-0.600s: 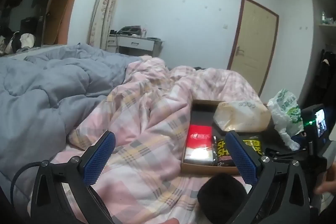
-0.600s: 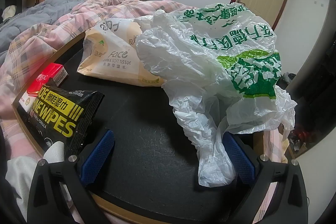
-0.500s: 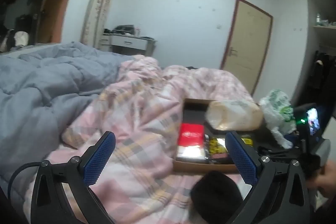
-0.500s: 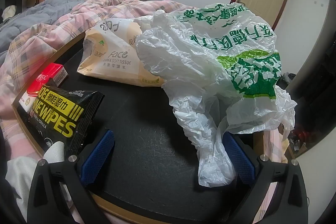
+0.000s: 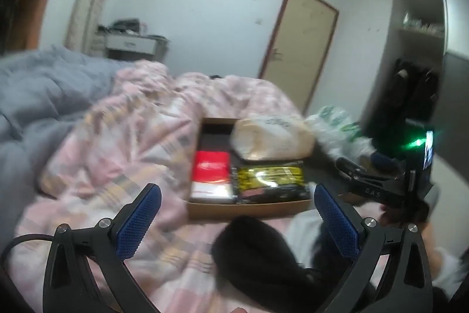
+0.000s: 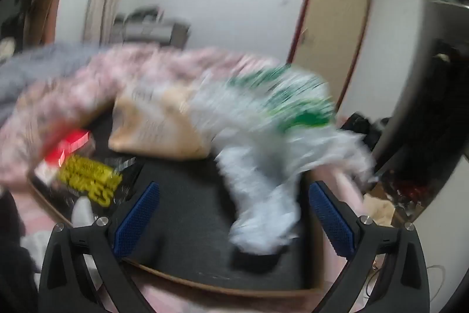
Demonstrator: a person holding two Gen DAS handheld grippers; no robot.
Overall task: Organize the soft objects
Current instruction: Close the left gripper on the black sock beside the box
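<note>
1. The cardboard tray (image 5: 249,209) with its black liner lay on the pink plaid quilt (image 5: 123,154); every place below is given relative to this tray.
2. The left gripper (image 5: 237,220) hung above the quilt just short of the tray's near wall, its blue-padded fingers (image 5: 137,220) spread wide and gripping nothing.
3. A dark, rounded soft object (image 5: 258,251) lay on the quilt just outside the tray's near wall, between the left gripper's fingers in that view; blur hid what it was.
4. Inside the tray, a red pack (image 5: 211,166) sat at the left side, with a black-and-yellow wipes pack (image 5: 269,181) just beside it to the right.
5. A beige tissue pack (image 5: 269,140) lay further back in the tray, behind the wipes pack.
6. A white plastic bag with green print (image 6: 281,131) slumped over the tray's right part, touching the tissue pack and draping down onto the black liner.
7. The right gripper (image 6: 234,214) hovered over the tray's near right edge, its fingers (image 6: 331,217) parted wide; the bag's lower end hung between them, but the right wrist view was too smeared to show contact.
8. A grey duvet (image 5: 38,96) lay well apart to the tray's left.
</note>
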